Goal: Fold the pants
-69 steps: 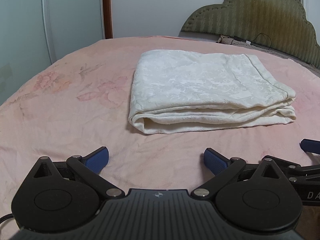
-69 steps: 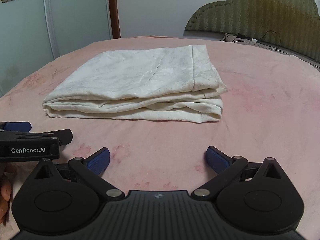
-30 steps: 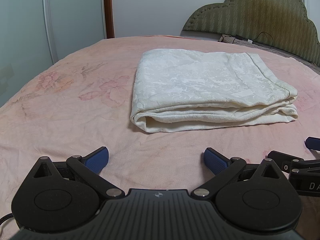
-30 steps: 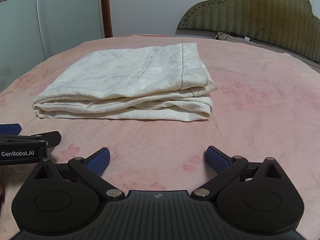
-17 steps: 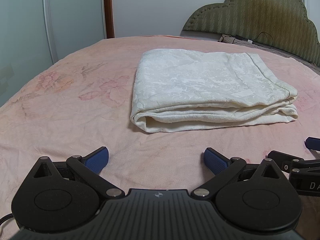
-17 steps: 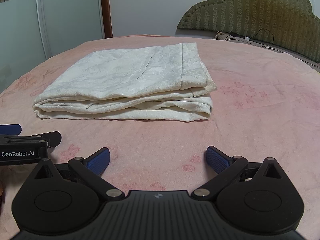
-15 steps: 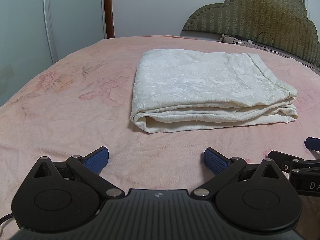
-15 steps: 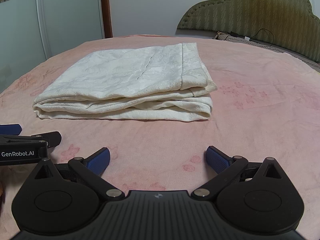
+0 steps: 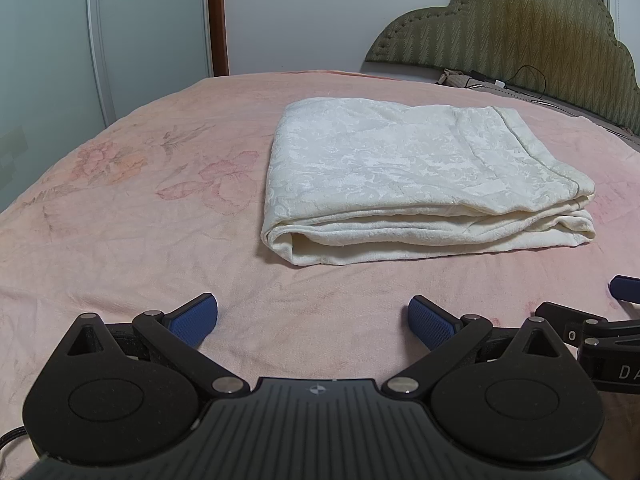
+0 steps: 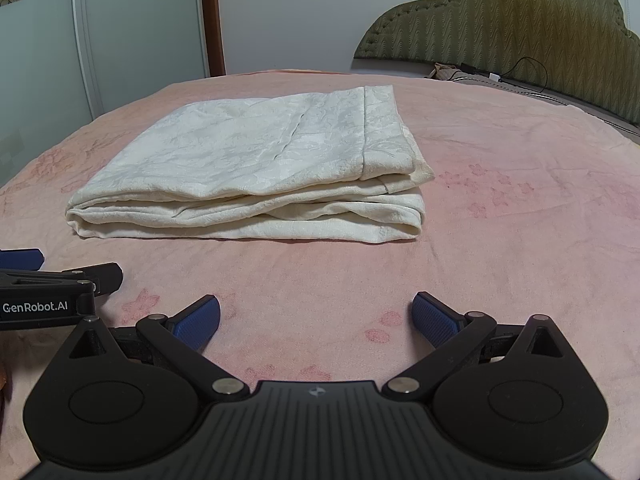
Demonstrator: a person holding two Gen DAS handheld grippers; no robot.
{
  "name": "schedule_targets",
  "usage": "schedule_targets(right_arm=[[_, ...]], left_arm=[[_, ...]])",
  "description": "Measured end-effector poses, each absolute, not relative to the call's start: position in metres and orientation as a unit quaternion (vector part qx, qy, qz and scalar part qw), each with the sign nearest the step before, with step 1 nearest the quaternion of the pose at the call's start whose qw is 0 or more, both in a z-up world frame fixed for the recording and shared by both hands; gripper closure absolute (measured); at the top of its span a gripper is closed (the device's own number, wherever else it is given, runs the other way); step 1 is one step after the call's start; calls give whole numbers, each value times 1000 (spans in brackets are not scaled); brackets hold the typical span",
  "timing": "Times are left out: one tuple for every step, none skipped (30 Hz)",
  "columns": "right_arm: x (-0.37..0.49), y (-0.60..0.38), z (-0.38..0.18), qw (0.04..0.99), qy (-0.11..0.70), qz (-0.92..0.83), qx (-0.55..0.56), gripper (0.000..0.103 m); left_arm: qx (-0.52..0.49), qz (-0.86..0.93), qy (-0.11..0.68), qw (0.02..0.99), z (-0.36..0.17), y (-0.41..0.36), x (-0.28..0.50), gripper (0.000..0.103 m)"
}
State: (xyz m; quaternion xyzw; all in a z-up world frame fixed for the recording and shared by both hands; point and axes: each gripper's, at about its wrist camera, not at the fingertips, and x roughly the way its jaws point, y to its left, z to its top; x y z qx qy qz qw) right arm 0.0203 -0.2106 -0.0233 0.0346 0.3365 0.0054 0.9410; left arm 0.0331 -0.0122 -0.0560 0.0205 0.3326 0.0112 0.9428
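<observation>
Cream-white pants (image 9: 420, 176) lie folded into a thick rectangle on the pink bedspread (image 9: 132, 216), with stacked layers facing me. In the right wrist view the same pants (image 10: 256, 176) sit ahead and left of centre. My left gripper (image 9: 313, 322) hovers low over the bedspread a short way in front of the pants, open, with nothing between its blue pads. My right gripper (image 10: 316, 322) is also open and holds nothing, equally short of the fold. Each gripper's side shows at the edge of the other's view.
The pink floral bedspread (image 10: 520, 240) spreads wide on all sides of the pants. An olive padded headboard (image 9: 520, 28) stands at the back right, with a dark cable (image 9: 528, 76) and small items at its foot. Pale wardrobe doors (image 9: 48, 60) rise at the left.
Since 2.3 s ago both grippers shifted slightly, the right view panning so the pants sit further left. Over the last second nothing has visibly moved.
</observation>
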Motion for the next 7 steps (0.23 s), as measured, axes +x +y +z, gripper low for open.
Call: schedule_targets(right_arm=[[20, -211, -23, 941, 336, 5, 35, 0], [20, -211, -23, 941, 336, 5, 35, 0], [20, -211, -23, 941, 336, 5, 35, 0], [20, -211, -23, 941, 336, 5, 34, 0], [20, -210, -23, 941, 336, 5, 34, 0], [20, -210, -24, 941, 336, 5, 35, 0], [20, -211, -23, 941, 336, 5, 35, 0]], left_arm=[[20, 11, 333, 943, -56, -12, 33, 0], [20, 11, 333, 943, -56, -12, 33, 0], [19, 10, 332, 943, -56, -12, 33, 0], [18, 10, 332, 943, -56, -12, 32, 0], [17, 9, 332, 943, -56, -12, 32, 0], [18, 10, 332, 943, -56, -12, 32, 0], [18, 10, 332, 943, -56, -12, 32, 0]])
